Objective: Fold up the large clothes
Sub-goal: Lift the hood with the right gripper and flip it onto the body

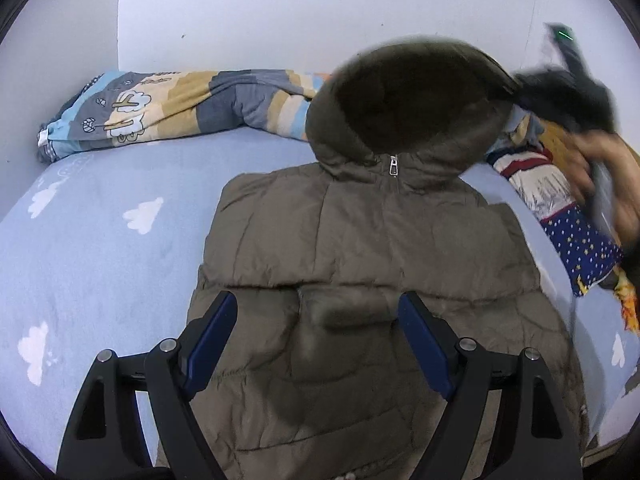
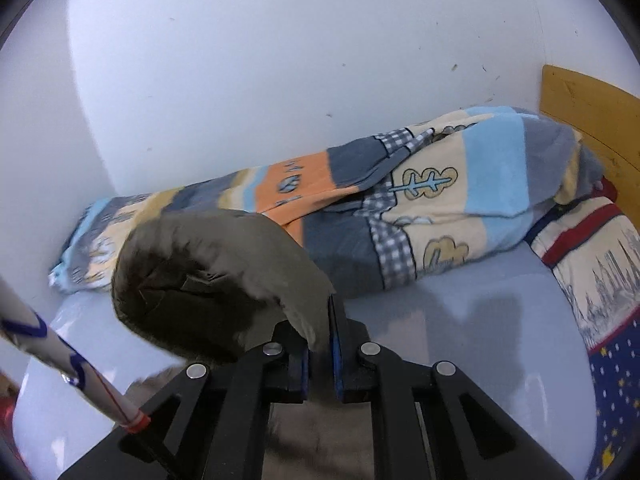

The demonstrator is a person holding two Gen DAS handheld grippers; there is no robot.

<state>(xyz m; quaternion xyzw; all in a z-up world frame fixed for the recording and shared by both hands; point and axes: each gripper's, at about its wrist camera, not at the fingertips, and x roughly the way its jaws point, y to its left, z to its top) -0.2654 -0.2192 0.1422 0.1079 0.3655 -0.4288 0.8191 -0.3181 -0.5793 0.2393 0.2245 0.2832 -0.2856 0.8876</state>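
An olive puffer jacket [image 1: 360,260] lies front up on the light blue bed sheet [image 1: 100,248], sides folded in, zipper at the collar. Its hood [image 1: 404,104] is lifted off the bed. My left gripper [image 1: 316,312] is open and hovers over the jacket's lower body, holding nothing. My right gripper [image 2: 320,328] is shut on the hood's edge [image 2: 308,304] and holds the hood [image 2: 208,280] up. The right gripper and the hand holding it show blurred at the right edge of the left wrist view [image 1: 568,80].
A rolled patterned blanket [image 1: 180,108] lies along the white wall at the bed's far side; it also shows in the right wrist view [image 2: 400,216]. A star-and-stripe patterned pillow [image 2: 600,280] lies at the right. A wooden headboard [image 2: 588,112] stands behind it.
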